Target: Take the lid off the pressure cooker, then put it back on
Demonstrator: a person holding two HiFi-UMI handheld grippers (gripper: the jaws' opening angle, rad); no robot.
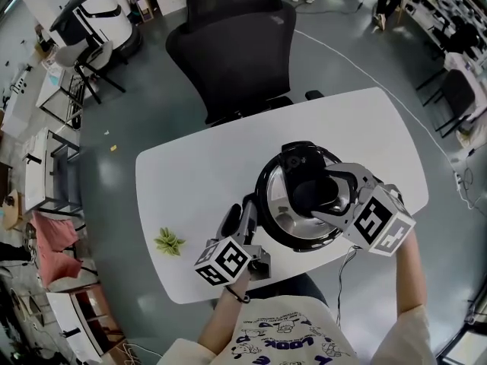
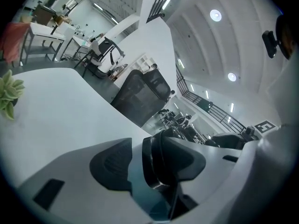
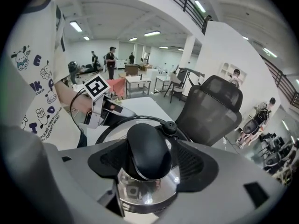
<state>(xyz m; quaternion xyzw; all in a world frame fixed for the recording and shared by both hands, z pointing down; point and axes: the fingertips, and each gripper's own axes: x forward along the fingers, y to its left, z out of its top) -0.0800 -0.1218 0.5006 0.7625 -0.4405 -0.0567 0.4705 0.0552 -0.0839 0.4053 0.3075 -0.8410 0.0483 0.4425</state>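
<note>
Progress is hard to place from this moment alone. The lid [image 1: 283,220] sits flat on the pressure cooker [image 1: 300,243], so either the lift-off has not begun or the lid is already back on; the pictures fit both and I cannot say which.

Nothing is gripped. The right claw [image 1: 319,192] points down over the pot with its jaws spread wide. The lid's black knob [image 3: 147,148] stands between them with a gap on each side, and the pads do not press it. The left claw [image 1: 240,213] is open as well, lying low along the desk [image 1: 190,173]. The cooker's black edge rises between its jaws, and I see no squeeze on it.

If this is the start, everything remains — close on the knob, turn or lift the lid clear, then seat it again. If it is the end, only drawing both claws away is left.

Counted: one pressure cooker, one lid with one knob, two claws, one white desk. To the left claw's left, well apart from it, lies one small green sprig [image 1: 169,242]. Beyond both claws, past the far side of the cooker, one black office chair [image 1: 232,44] stands at the desk's far edge.
</note>
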